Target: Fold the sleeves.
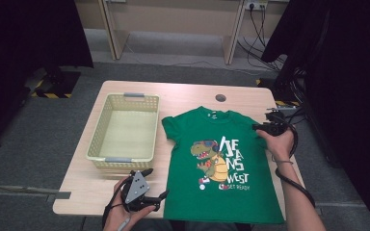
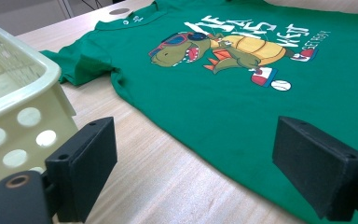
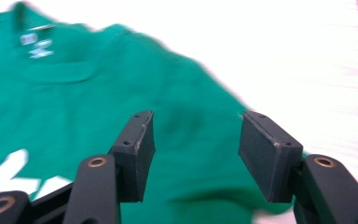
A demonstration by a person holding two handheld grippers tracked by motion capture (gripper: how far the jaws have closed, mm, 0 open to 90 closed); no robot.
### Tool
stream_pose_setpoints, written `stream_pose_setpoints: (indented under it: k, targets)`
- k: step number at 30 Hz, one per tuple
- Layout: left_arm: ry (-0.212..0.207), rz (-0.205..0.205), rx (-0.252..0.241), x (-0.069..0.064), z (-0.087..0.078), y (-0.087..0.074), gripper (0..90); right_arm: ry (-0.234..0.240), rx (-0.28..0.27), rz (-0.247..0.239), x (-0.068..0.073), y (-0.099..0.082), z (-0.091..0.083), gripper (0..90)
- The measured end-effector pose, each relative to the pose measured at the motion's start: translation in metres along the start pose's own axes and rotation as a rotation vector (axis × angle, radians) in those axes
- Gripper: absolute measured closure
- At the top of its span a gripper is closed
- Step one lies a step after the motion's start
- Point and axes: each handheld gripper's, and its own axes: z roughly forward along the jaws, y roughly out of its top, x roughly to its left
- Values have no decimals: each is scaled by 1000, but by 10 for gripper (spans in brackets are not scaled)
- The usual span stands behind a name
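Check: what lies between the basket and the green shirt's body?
In the high view, the shirt's near sleeve nearly reaches the basket; below it, bare table.

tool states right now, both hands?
Left tool: open, holding nothing, low beside the green T-shirt.
Right tool: open, holding nothing, over the shirt's sleeve.

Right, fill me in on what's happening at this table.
A person holds a two-jaw gripper in each hand over a green dinosaur T-shirt spread flat, print up, on the wooden table. The right gripper is at the shirt's right sleeve, jaws open above the cloth with nothing pinched. The left gripper is by the shirt's lower left corner, jaws wide open over the hem edge. A pale yellow basket stands empty beside the shirt.
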Motion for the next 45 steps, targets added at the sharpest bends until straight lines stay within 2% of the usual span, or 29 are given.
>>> stream_pose_setpoints:
  k: [4,10,14,19,22,27,29,35,39,45]
  targets:
    - [-2,-3,-1,1,0,0,129,-39,14,61,-21,5,6,454]
    - [-3,-3,-2,1,0,0,129,-65,52,94,-34,3,19,450]
    - [-2,-3,-2,1,0,0,129,-79,78,97,-37,-3,27,450]
    - [-2,0,2,0,0,0,129,-88,74,87,-36,-7,28,450]
    - [-1,0,1,0,0,0,129,-104,74,58,-34,-8,28,461]
    - [-2,3,3,0,0,0,130,-133,53,32,-33,-11,28,546]
    - [-2,3,4,0,0,0,130,-137,44,29,-34,-13,28,615]
    - [-1,5,6,0,1,0,130,-101,40,31,-33,-13,27,798]
    - [-1,4,3,0,0,0,130,-94,44,28,-30,-11,28,843]
    - [-1,3,1,0,0,0,130,-92,26,21,-28,-8,24,852]
